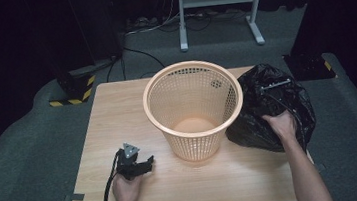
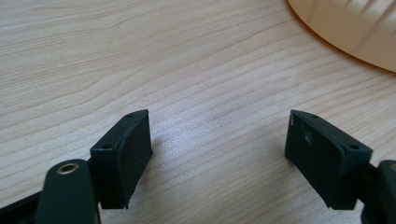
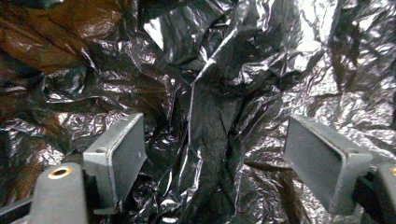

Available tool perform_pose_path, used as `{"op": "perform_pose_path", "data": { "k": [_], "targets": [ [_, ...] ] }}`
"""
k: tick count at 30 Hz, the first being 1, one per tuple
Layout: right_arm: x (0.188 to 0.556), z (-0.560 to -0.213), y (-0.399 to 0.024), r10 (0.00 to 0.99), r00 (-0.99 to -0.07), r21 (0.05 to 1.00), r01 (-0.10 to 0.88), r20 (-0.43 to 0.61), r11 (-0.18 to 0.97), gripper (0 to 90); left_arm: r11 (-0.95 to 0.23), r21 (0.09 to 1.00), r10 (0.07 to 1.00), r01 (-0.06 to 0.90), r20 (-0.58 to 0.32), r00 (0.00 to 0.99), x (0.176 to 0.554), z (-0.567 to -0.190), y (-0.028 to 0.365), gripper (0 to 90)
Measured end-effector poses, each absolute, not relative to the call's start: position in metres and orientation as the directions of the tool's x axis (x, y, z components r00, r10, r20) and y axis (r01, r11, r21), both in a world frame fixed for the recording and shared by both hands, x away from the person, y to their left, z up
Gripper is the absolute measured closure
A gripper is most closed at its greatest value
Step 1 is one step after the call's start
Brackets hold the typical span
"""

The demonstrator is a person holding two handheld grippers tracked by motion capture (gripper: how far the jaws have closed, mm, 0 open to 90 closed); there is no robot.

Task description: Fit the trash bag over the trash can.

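Right gripper view puts my right gripper (image 3: 215, 163) deep among the folds of the black plastic bag (image 3: 210, 93), my jaws spread wide with crinkled film between and behind them; I cannot tell whether either pad touches it. The bag is glossy and heavily creased, catching pale highlights along its ridges, with a brownish sheen toward the upper left. One thick twisted fold runs from near the top of that view down between my jaws, roughly upright there.

From the high view, the black plastic bag (image 1: 268, 111) sits as a bunched, rounded heap on the right part of the wooden table (image 1: 118, 117), just beside the orange mesh basket (image 1: 193, 109) and pressing against its right wall. The heap has no clear point; its longer stretch runs from the near edge of the table toward the far edge, leaning a little to the right. My right hand (image 1: 282, 125) rests on its near side, with my right gripper (image 1: 275, 86) reaching over the top of the heap.

The basket stands upright, mouth up, near the table's middle.

My left gripper (image 1: 137, 166) lies low over the table near the front left, apart from the basket. In the left gripper view its jaws (image 2: 219, 158) are spread with bare wood between them, and the basket's base (image 2: 355, 32) shows at the upper right.
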State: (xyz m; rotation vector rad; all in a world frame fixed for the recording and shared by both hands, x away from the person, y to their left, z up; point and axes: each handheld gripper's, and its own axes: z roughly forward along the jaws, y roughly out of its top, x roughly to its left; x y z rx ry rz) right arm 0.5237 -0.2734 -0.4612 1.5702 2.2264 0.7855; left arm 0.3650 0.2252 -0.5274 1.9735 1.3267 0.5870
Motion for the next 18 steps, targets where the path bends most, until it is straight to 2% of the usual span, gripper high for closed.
{"op": "perform_pose_path", "data": {
  "k": [9,18],
  "targets": [
    [0.528,-0.471,-0.267,0.929,-0.367,0.563,0.776,0.037,0.285,25.1,-0.251,0.744,0.925,0.619,-0.003,0.379,0.365,-0.527,0.225,22.8],
    [0.531,-0.482,-0.261,0.928,-0.37,0.526,0.798,0.039,0.296,38.9,-0.252,0.744,0.925,0.619,-0.003,0.38,0.365,-0.527,0.225,22.8]
  ]
}}
